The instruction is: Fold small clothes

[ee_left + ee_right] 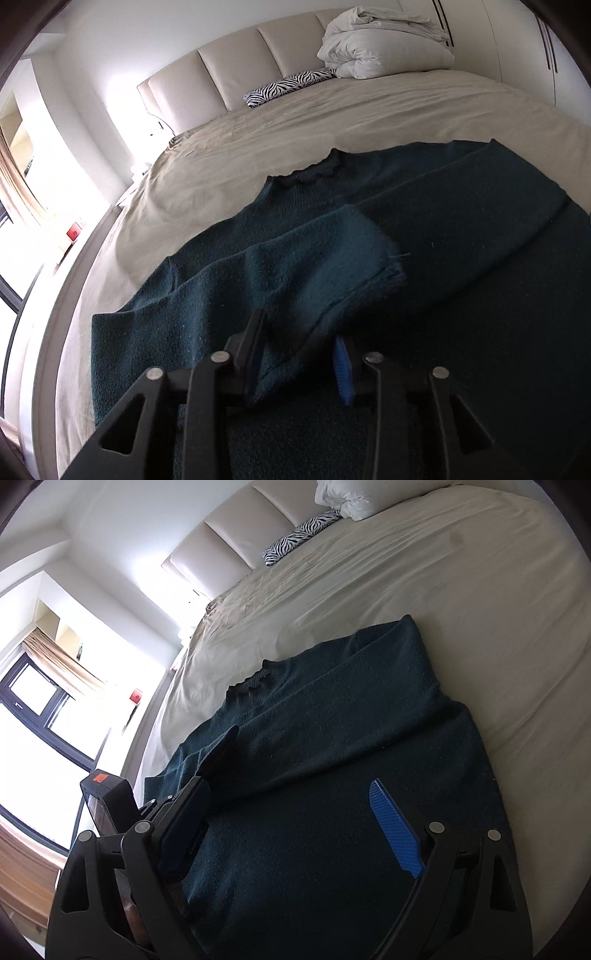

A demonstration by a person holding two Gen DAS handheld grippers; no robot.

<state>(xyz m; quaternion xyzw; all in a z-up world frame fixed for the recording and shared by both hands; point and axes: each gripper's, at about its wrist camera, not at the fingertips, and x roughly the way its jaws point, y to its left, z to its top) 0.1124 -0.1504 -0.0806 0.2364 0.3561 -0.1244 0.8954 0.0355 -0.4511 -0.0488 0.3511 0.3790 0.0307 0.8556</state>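
A dark teal knit sweater (461,221) lies flat on the beige bed (295,122), its ruffled collar (314,173) pointing toward the headboard. Its left sleeve (314,258) is folded across the chest. The cuff end of that sleeve lies between the fingers of my left gripper (298,326). The jaws stand partly apart and a gap shows beside the blue pad. In the right wrist view, my right gripper (303,760) hovers wide open over the sweater (332,720) near its lower body, with nothing between its fingers. The other sleeve lies folded diagonally over the front.
A zebra-print pillow (288,86) and a bundled white duvet (384,48) sit by the padded headboard (236,66). Bare sheet (443,590) stretches beyond and to the right of the sweater. A window and curtain are at the left. A black device with an orange sticker (107,797) shows at the left.
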